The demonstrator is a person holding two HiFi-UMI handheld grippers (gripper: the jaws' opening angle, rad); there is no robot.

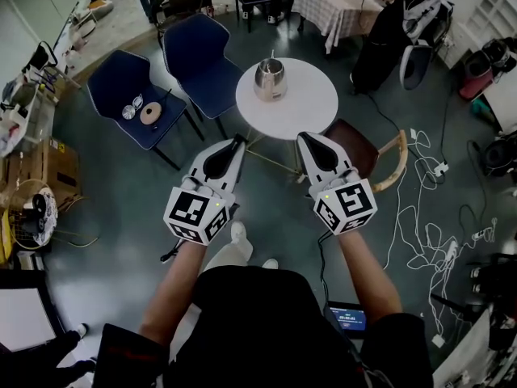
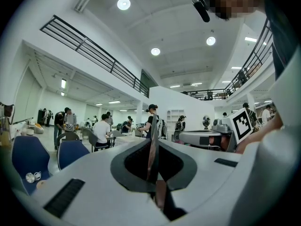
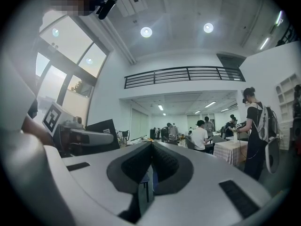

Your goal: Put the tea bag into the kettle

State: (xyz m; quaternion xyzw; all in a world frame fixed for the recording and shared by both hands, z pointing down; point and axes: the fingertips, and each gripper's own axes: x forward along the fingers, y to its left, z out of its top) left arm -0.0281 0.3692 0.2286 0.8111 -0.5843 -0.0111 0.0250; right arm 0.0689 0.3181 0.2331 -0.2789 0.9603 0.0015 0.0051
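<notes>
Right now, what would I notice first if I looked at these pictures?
The shiny kettle alone on the round white table, straight ahead. Nearer, the left gripper and right gripper point at it, both shut, the left pinching a thin strip, probably the tea bag.

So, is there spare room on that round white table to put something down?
Yes: the round table is bare in front and right of the kettle. The left blue chair holds small round items; the other blue chair is free.
</notes>
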